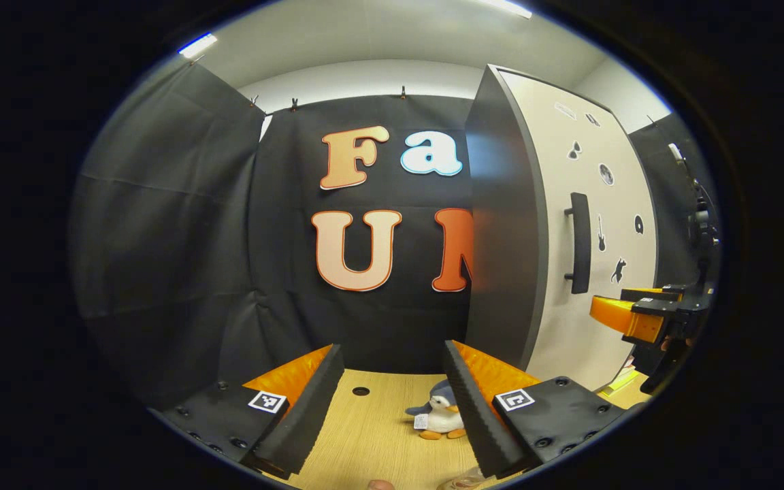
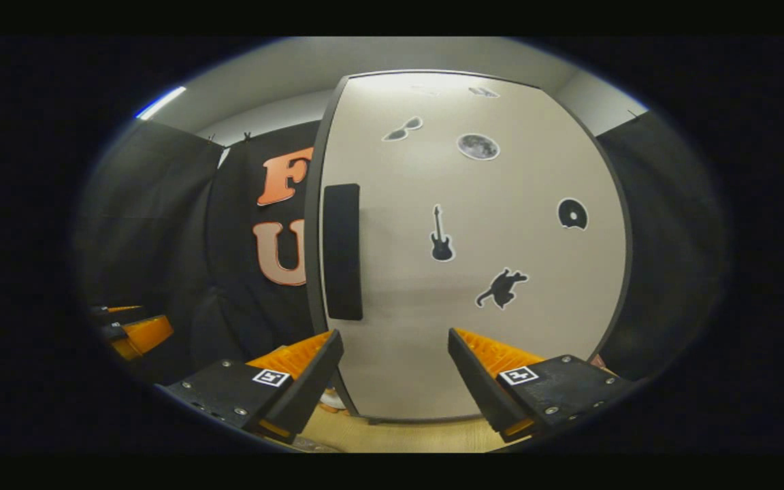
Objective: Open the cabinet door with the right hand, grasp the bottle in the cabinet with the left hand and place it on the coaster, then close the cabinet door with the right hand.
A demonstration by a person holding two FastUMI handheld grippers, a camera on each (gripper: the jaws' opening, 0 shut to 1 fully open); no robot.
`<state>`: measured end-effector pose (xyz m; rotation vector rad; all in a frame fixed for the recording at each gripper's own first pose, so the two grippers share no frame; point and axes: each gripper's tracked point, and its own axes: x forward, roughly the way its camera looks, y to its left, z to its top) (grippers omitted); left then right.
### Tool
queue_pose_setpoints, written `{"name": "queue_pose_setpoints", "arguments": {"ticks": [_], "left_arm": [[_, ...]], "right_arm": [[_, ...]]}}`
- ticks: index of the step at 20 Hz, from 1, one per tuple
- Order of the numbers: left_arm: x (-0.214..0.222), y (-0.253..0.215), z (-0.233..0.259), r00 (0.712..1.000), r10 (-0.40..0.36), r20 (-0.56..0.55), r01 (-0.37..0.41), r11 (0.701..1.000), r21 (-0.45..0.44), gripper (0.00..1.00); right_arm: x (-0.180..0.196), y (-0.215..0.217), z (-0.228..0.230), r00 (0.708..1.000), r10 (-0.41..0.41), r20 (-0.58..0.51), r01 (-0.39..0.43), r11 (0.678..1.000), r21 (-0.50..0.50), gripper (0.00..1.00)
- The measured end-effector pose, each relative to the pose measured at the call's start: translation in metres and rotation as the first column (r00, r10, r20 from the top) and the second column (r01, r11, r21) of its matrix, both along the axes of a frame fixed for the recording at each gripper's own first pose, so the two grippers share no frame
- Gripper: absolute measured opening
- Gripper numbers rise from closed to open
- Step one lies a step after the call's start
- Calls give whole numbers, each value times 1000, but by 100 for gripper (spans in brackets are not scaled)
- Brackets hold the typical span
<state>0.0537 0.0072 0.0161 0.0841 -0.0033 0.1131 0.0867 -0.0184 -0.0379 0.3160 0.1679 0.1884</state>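
Observation:
The cabinet (image 2: 474, 327) stands upright with its pale door shut, so its inside is hidden. A black vertical handle (image 2: 342, 252) sits near the door's left edge. My right gripper (image 2: 394, 335) is open and faces the door a short way off, with the handle up and to the left of its fingers. In the left gripper view, the cabinet's dark side (image 1: 501, 258) and its handle (image 1: 579, 241) are on the right. My left gripper (image 1: 392, 350) is open over the wooden table (image 1: 365, 435), holding nothing. The right gripper (image 1: 637, 316) hovers near the door's lower right.
A small penguin plush (image 1: 441, 418) lies on the table beside the left gripper's right finger, close to the cabinet's corner. The tabletop has a round hole (image 1: 361, 391). Black cloth walls close the booth behind and to the left. The left gripper (image 2: 133, 330) shows at far left.

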Motion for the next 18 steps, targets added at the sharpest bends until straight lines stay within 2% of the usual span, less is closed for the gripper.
{"name": "queue_pose_setpoints", "arguments": {"ticks": [2, 7, 13, 18], "left_arm": [[-10, -6, 5, 1000, 4, 10, -4, 1000, 1, 96], [-39, -25, 14, 999, 12, 32, -13, 999, 30, 96], [-75, -48, 7, 1000, 21, 14, -21, 1000, 16, 94], [-97, -54, 5, 1000, 30, 5, -30, 999, 12, 94]], "right_arm": [[-17, -11, 3, 1000, 6, 7, -6, 1000, 7, 96], [-64, -42, 3, 1000, 21, 23, -20, 999, -46, 96], [-115, -73, 12, 998, 25, 59, -22, 998, -52, 96], [-141, -82, 23, 995, 24, 94, -17, 997, -71, 96]]}}
